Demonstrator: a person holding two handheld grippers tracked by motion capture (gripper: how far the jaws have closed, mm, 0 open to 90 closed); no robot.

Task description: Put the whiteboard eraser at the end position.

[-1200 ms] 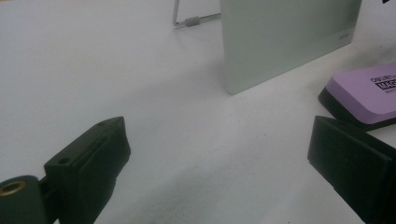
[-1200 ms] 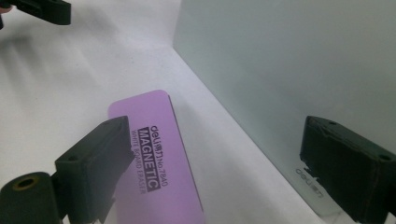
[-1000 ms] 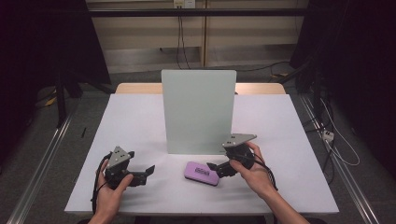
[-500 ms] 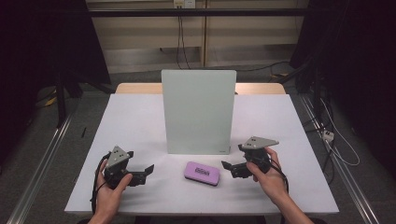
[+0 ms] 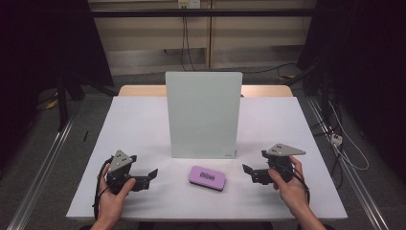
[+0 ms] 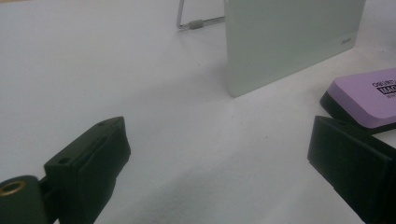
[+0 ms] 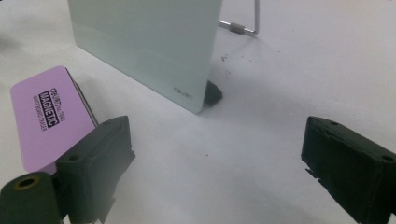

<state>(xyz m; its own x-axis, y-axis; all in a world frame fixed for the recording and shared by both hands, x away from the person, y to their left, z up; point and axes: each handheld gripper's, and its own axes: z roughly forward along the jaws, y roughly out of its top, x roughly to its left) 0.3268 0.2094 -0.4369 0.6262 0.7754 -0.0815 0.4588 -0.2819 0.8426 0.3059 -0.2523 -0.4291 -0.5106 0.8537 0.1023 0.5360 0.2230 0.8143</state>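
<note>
Right gripper (image 5: 249,171) has pulled back to the right, clear of the purple eraser (image 5: 207,178)!

Eraser lies flat on the white table (image 5: 143,120), in front of the upright board (image 5: 202,114), between both grippers; left gripper (image 5: 152,174) and right both spread wide, holding nothing.

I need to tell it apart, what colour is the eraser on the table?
Purple on top with a black base: the eraser shows best in the right gripper view.

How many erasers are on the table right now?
1. The purple eraser lies flat on the table in front of the standing whiteboard, between the left gripper and right gripper. The board could hide others.
</note>
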